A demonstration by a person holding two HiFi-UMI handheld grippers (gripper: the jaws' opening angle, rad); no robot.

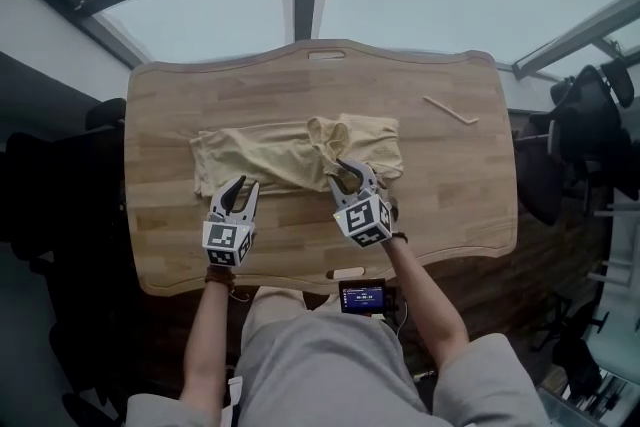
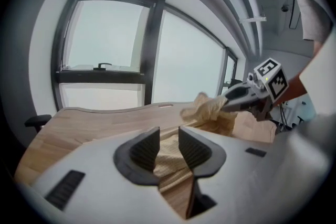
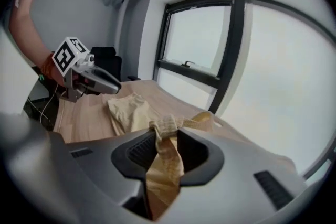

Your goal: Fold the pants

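Observation:
Tan pants [image 1: 270,160] lie crumpled across the middle of the wooden table [image 1: 440,205]. My left gripper [image 1: 240,185] is at their near left edge. In the left gripper view its jaws [image 2: 168,147] stand narrow, with ribbed tan cloth [image 2: 169,162] filling the gap and seemingly pinched. My right gripper [image 1: 350,170] is over the pants' right half, shut on a bunched strip of fabric [image 3: 165,165] that is lifted off the table and trails back over the pile [image 3: 128,113]. Each gripper shows in the other's view: the right gripper [image 2: 236,99] and the left gripper [image 3: 113,86].
A thin pale stick [image 1: 450,110] lies at the table's far right. A small device with a lit screen [image 1: 362,296] sits at the near edge by my lap. Black chairs stand at the left [image 1: 60,185] and right [image 1: 590,115]. Large windows run behind the table.

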